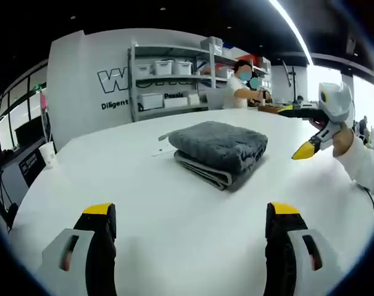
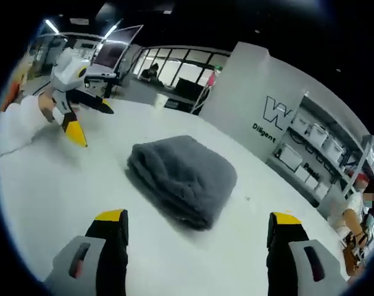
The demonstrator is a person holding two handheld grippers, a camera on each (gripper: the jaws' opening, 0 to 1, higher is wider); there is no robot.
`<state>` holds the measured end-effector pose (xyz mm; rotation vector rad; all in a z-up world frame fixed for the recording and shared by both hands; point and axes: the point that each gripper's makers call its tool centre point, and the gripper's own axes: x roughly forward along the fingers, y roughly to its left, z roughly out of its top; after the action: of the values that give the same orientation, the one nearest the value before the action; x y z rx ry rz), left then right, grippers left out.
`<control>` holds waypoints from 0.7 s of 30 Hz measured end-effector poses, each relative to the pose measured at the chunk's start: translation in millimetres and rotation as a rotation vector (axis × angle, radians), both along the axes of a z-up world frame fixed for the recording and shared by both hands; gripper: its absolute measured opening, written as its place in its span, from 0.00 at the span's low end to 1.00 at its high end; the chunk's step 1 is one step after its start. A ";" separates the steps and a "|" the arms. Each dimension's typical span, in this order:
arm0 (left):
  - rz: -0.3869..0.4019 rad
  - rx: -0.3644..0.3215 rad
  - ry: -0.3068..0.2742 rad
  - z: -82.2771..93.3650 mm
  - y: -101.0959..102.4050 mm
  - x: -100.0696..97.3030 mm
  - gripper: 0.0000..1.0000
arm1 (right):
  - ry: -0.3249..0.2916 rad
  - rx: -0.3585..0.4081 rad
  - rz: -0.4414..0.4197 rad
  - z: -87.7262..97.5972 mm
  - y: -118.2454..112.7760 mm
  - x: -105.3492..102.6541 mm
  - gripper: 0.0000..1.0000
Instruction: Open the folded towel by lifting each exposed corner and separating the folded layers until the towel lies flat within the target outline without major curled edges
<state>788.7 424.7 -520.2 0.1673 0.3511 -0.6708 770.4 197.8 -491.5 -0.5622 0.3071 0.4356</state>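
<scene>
I am holding my left gripper (image 1: 190,225) low above the white tabletop (image 1: 174,203), and its two yellow-tipped jaws are standing wide apart with nothing between them. In the left gripper view, the grey folded fluffy towel (image 1: 219,151) is lying ahead of these jaws, near the middle of the tabletop, well apart from them. It is folded in several thick layers, and the folded edges are showing on the side that is facing me. A small pale mark (image 1: 163,145) is lying on the tabletop just beside the towel's far left corner; I cannot tell what it is.

My right gripper (image 2: 196,231) is also hanging open over the tabletop (image 2: 45,185), its jaws spread and empty. In the right gripper view the towel (image 2: 184,179) is sitting ahead of the jaws, between their two lines, not touching them.

In the left gripper view my right gripper (image 1: 298,132) is coming in from the right side, held by my hand (image 1: 342,140) in a white sleeve (image 1: 367,168), its yellow tips apart and pointing toward the towel but not touching it. In the right gripper view my left gripper (image 2: 91,120) is showing at the upper left in the same manner.

Behind the tabletop, a metal shelf rack (image 1: 171,80) with white boxes is standing against a white wall (image 1: 82,86), and a person (image 1: 239,86) is standing near it.
</scene>
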 end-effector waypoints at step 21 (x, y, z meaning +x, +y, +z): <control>0.000 -0.024 -0.005 5.2 2.5 2.2 1.00 | -0.007 -0.059 0.139 -16.5 87.2 41.7 0.79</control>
<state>790.9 427.1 -515.0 0.1461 0.3379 -0.6745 812.1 285.0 -508.1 -0.6448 0.2756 0.5599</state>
